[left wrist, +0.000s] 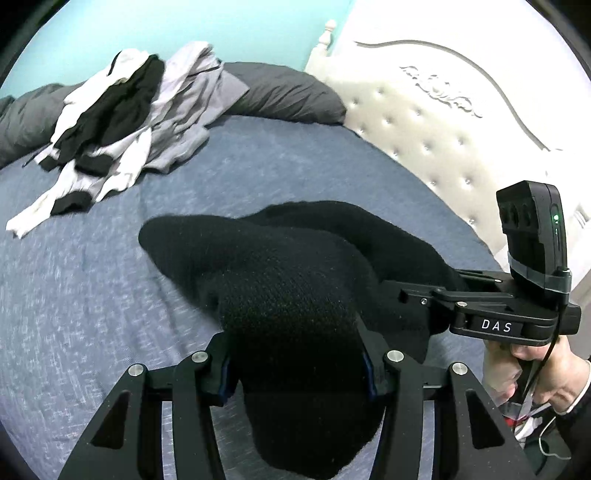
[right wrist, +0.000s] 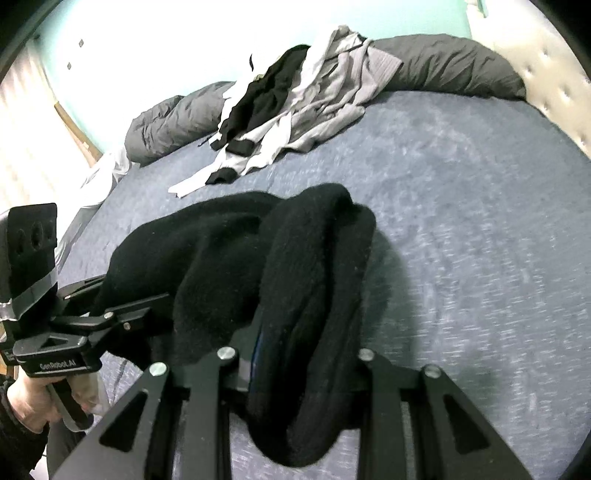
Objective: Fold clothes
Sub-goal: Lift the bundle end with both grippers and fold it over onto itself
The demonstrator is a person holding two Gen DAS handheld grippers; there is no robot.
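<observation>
Both hand-held grippers pinching one black knitted garment [left wrist: 280, 266], raised above the blue bedspread [left wrist: 92, 295] near the bed's front edge. Left hand-held gripper [left wrist: 299, 365] clamped on a thick bunch of the dark fabric, fingers [left wrist: 225, 376] pressed against it from both sides, cloth spilling forward and hanging down between the linkage arms. Right hand-held gripper [right wrist: 306, 373] likewise closed on a rolled fold of the same garment [right wrist: 258, 266], blue pad edge showing against the cloth on its left finger. Seen from the left wrist view: the right hand-held gripper entering from the right edge, marked DAS, tracker with a green light upright on top, gripped by a hand [left wrist: 535, 373] with a cable trailing below. Seen from the right wrist view: the left hand-held gripper at the left edge, held by the other hand [right wrist: 33, 402], its jaws buried in the garment's far end. Garment stretched between the two, sagging in the middle, touching or just above the bedspread; cannot tell which. Heap of grey, white and black clothes [left wrist: 122, 122] toward the bed's far edge, leaning on dark grey pillows [left wrist: 288, 92]. Tufted white headboard [left wrist: 424, 122] along the right edge of the bed. Teal wall [left wrist: 184, 26] behind.
</observation>
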